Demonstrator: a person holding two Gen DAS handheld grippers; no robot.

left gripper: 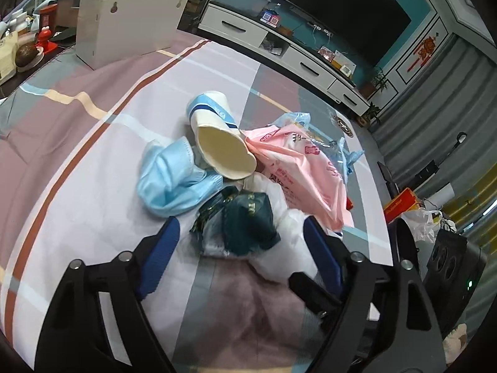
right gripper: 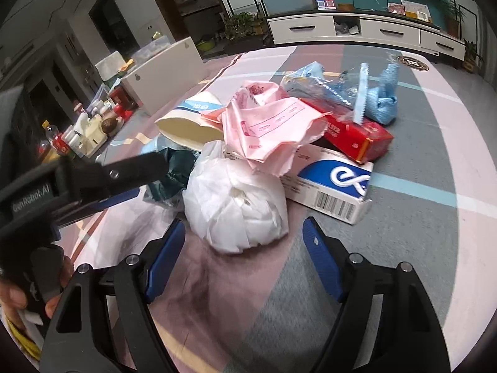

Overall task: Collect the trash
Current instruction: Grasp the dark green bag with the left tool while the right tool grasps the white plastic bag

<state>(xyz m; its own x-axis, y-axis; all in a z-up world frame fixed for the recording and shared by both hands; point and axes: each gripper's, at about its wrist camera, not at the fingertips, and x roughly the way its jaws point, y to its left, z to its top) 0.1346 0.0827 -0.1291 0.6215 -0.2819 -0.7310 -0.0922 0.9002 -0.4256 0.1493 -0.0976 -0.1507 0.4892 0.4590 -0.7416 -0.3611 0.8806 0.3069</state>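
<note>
Only the right wrist view shows the red box (right gripper: 354, 136) resting on a white and blue carton (right gripper: 332, 189); the left view alone shows the light blue mask (left gripper: 174, 183) left of the one paper cup (left gripper: 220, 143). The trash pile sits mid-counter (right gripper: 403, 248). Both the left claw (left gripper: 242, 233) and the right claw (right gripper: 243, 233) gape wide, gripping nothing, around the green wrapper (left gripper: 248, 220) and white wad (right gripper: 236, 205), under one pink bag (right gripper: 267, 124)
</note>
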